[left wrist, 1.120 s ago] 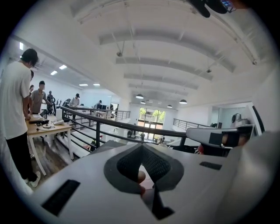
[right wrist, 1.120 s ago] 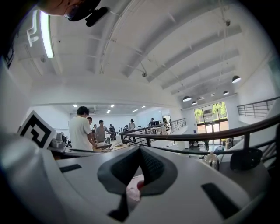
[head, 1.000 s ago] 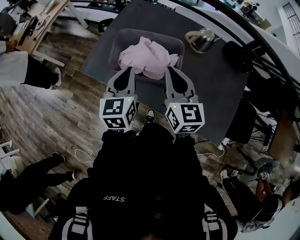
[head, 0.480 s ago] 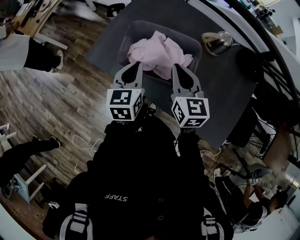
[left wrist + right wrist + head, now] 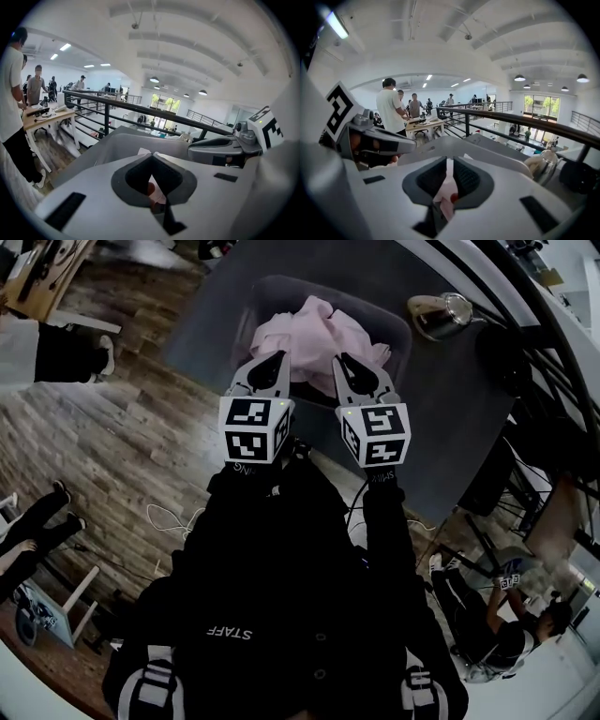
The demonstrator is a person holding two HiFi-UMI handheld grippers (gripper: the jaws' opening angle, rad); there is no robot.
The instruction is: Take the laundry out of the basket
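Note:
A grey basket [image 5: 246, 310] holding crumpled pink laundry [image 5: 319, 329] stands on a dark grey table [image 5: 441, 399]. Both grippers hover side by side over the basket's near rim, tips above the cloth. My left gripper [image 5: 278, 356] is shut, its tips meeting [image 5: 152, 154], and pink cloth [image 5: 157, 192] shows below through the hollow between its pads. The jaws of my right gripper [image 5: 343, 360] are opening. A narrow slit [image 5: 449, 161] stands between its pads, and through it I see the pink laundry [image 5: 447, 194]. Nothing is gripped.
A metal kettle [image 5: 439, 315] sits on the table to the right of the basket. A black railing [image 5: 525, 324] runs behind the table. People stand by a wooden desk [image 5: 419, 124] at the left. A person crouches on the floor at the lower right [image 5: 511, 634].
Both grippers have moved forward from the basket's near edge and now stand over its rim and the pink cloth. The laundry has not moved.

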